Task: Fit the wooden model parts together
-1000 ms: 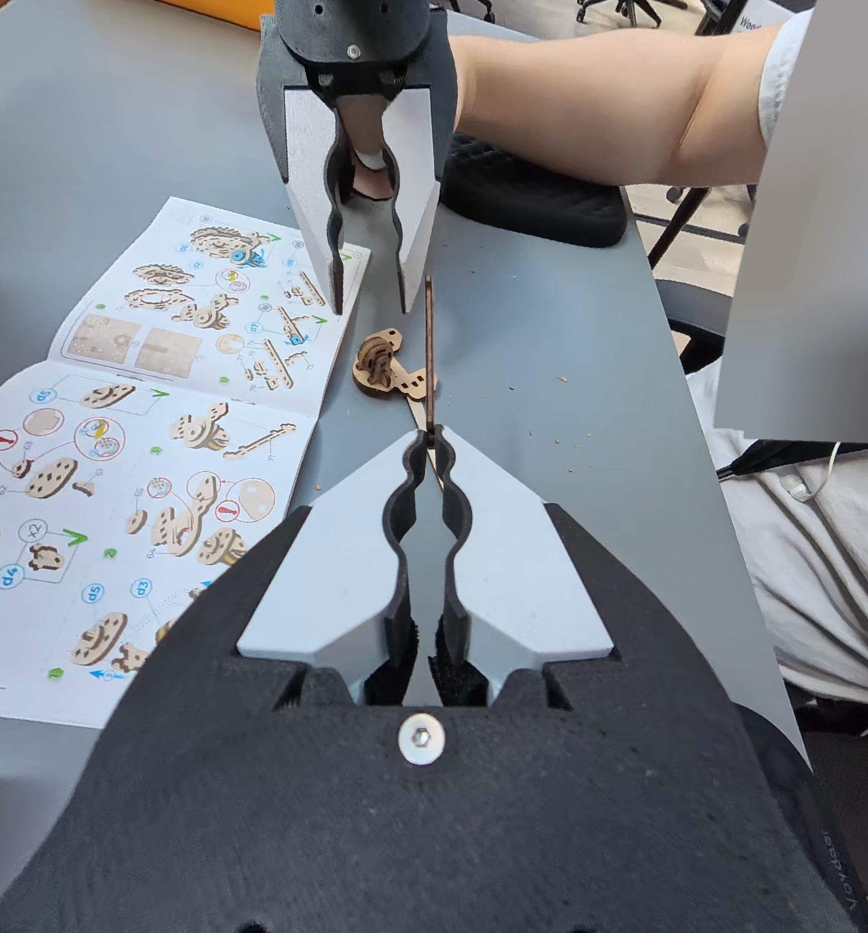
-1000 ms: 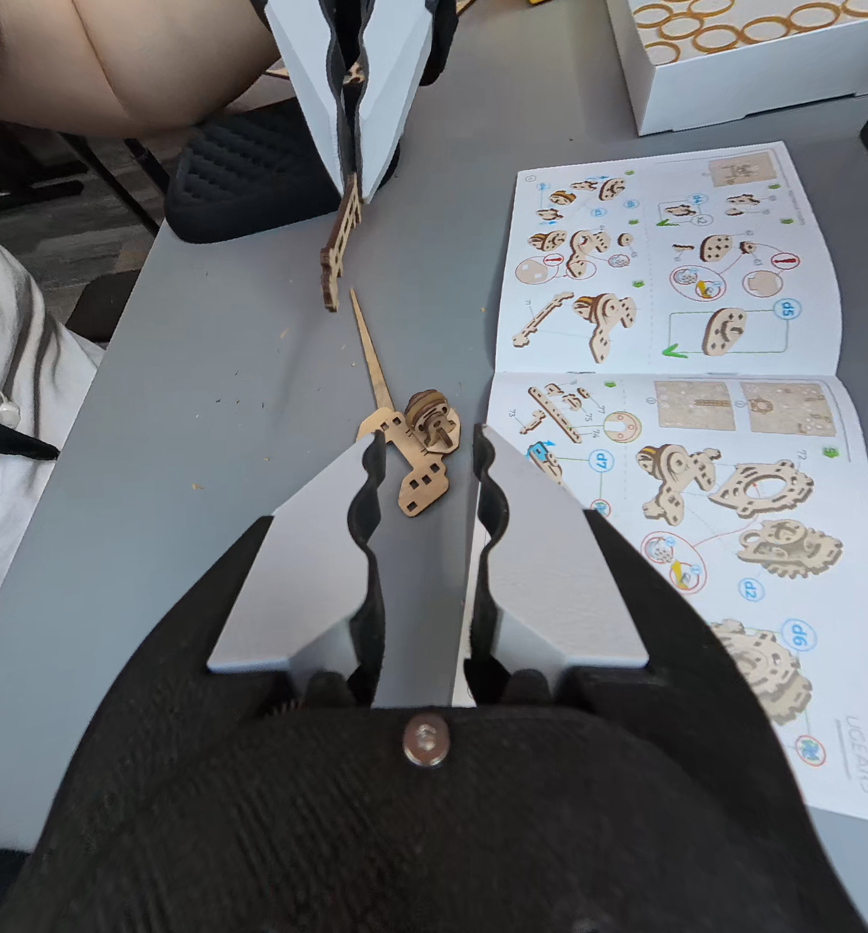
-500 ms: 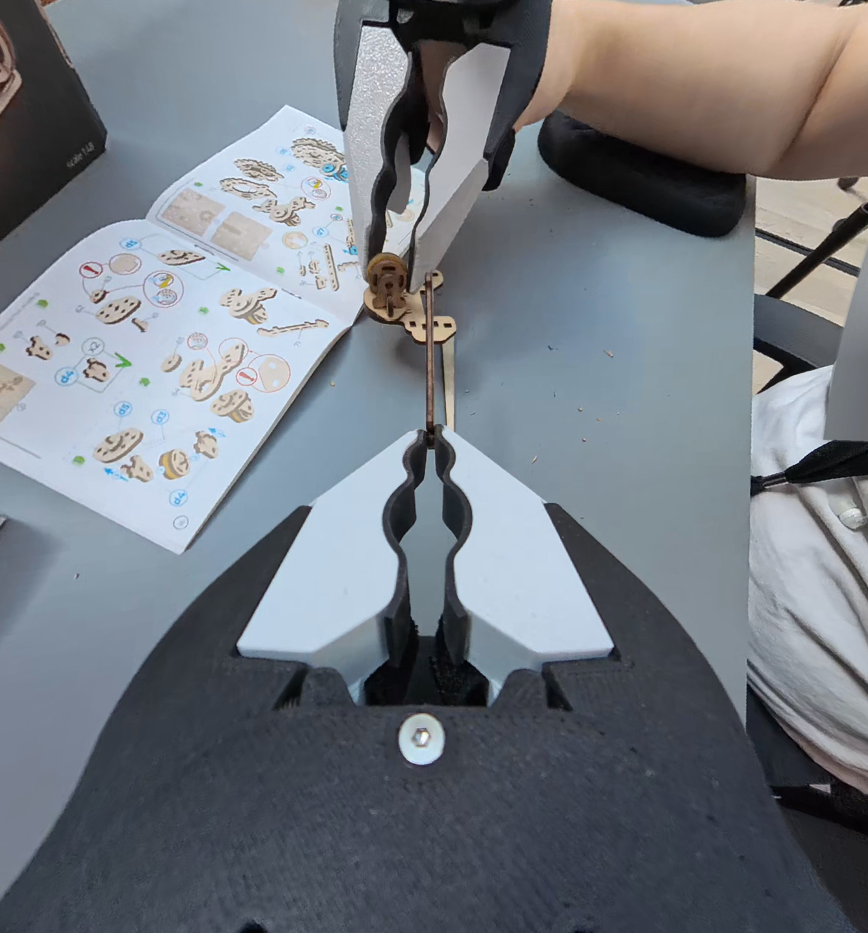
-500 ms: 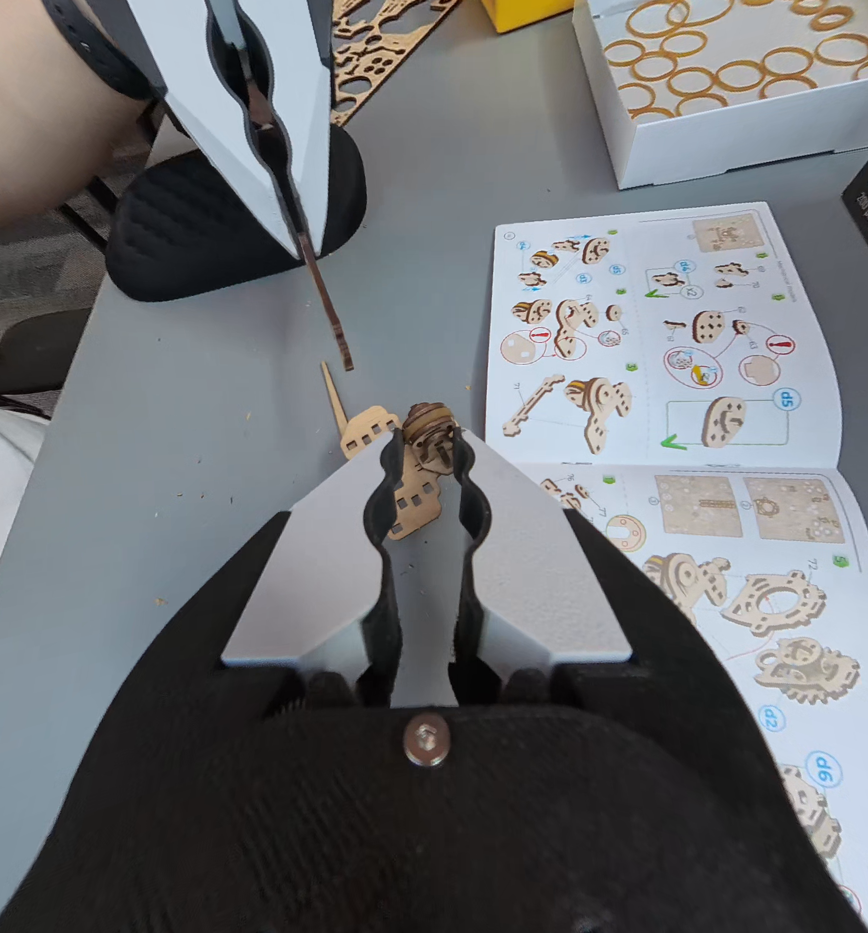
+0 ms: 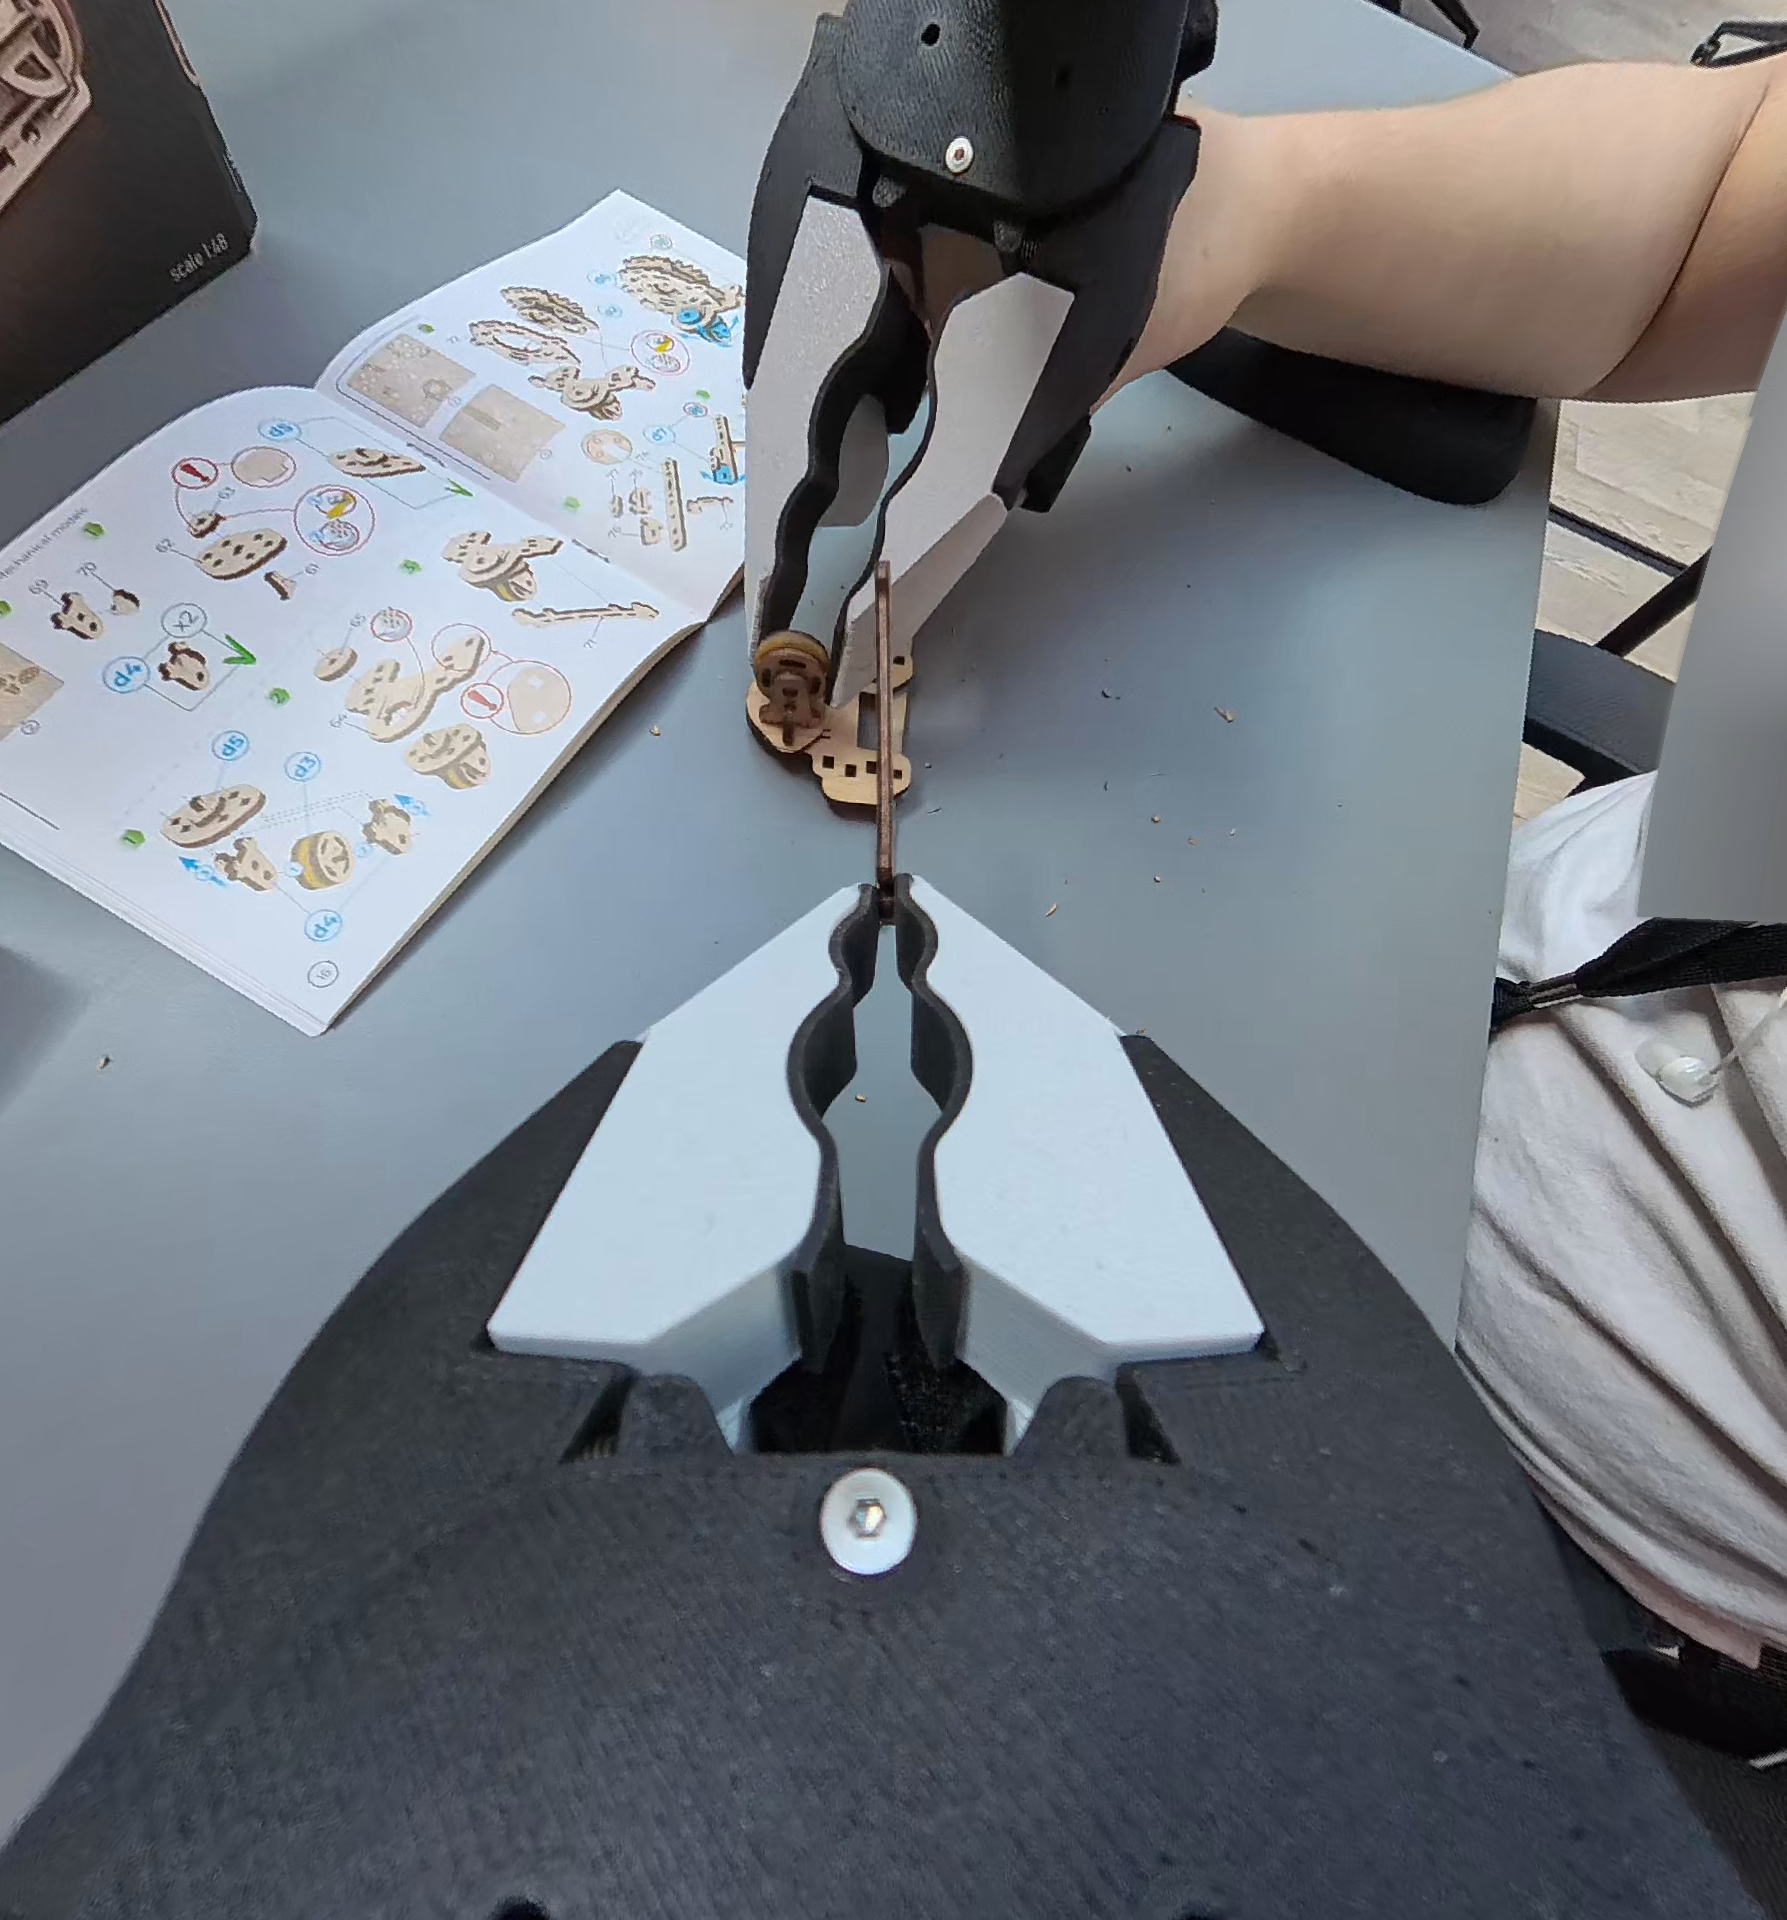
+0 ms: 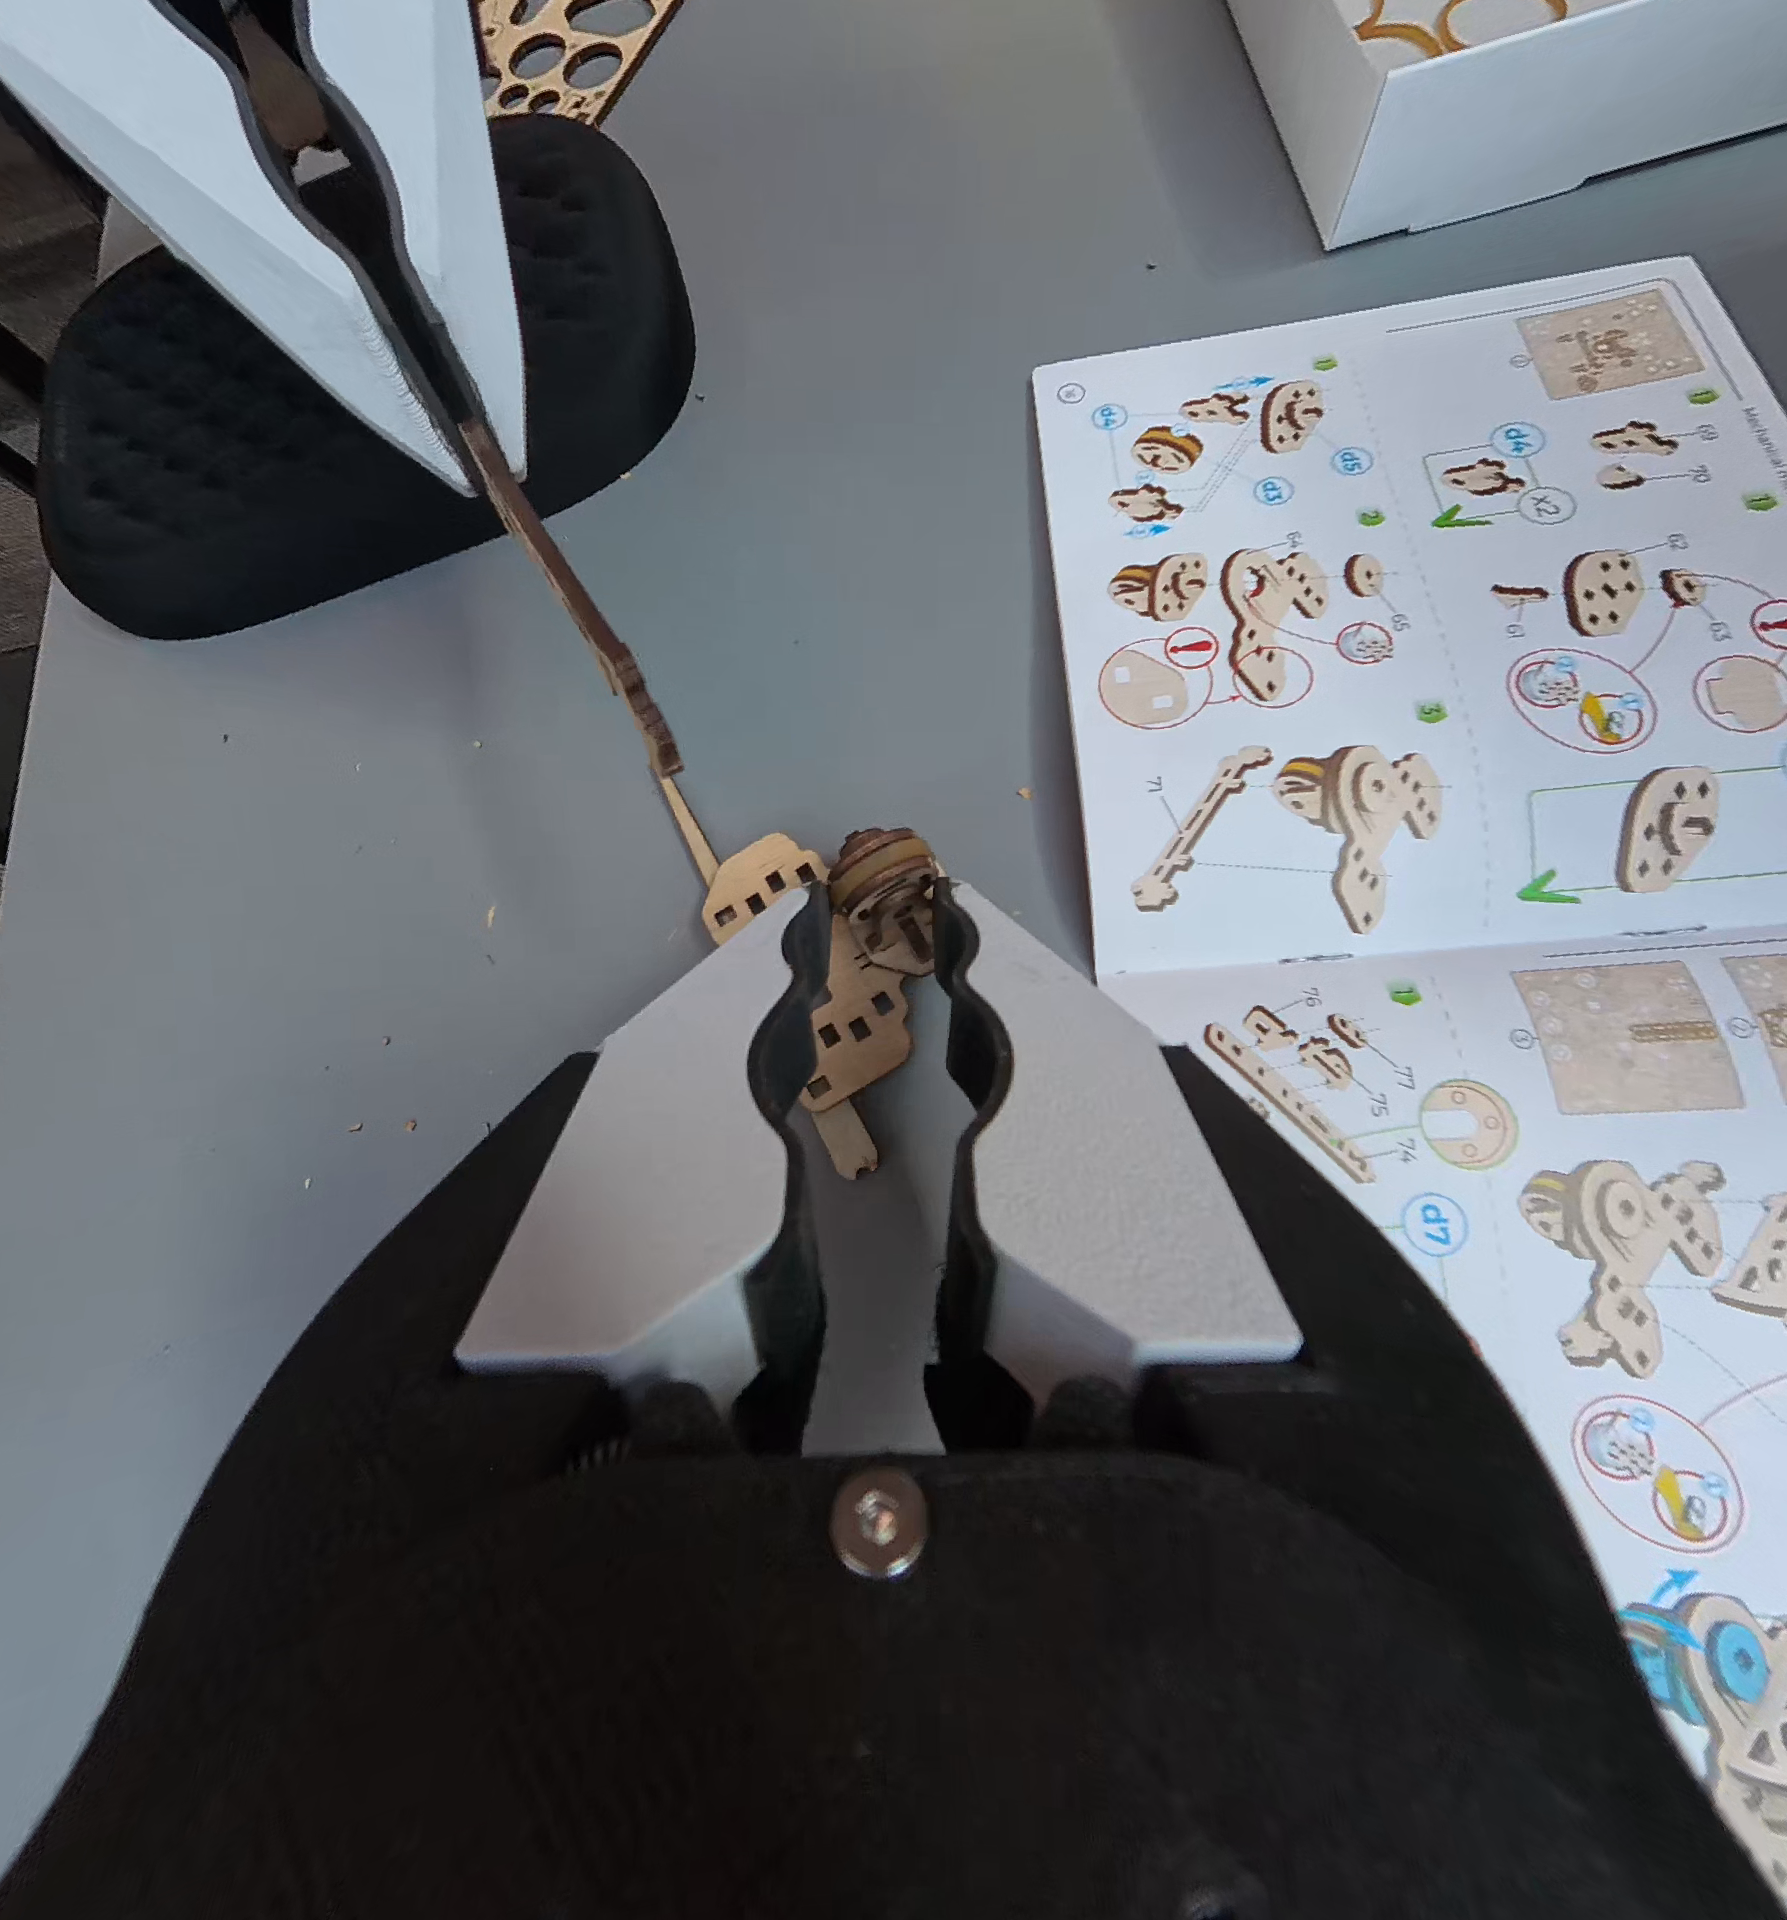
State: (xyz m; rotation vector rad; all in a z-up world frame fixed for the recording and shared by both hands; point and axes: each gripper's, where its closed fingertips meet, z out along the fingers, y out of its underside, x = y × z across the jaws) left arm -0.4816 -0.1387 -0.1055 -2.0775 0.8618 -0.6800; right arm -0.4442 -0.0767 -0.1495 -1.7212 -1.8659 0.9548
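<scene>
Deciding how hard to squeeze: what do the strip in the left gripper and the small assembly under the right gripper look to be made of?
Strip: thin laser-cut plywood by the look, with dark, burnt-looking edges and cut notches. Assembly: the same pale, unfinished ply, a flat plate with square slots and a stacked round hub; layered edges show. Both look light and probably snap easily, so squeeze gently.

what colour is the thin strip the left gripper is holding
Dark brown along its edge, darker than the pale wooden assembly on the table. The strip shows best in the right wrist view.

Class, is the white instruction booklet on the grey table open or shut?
Open: the white instruction booklet lies spread flat on the grey table, two illustrated pages showing.
</scene>
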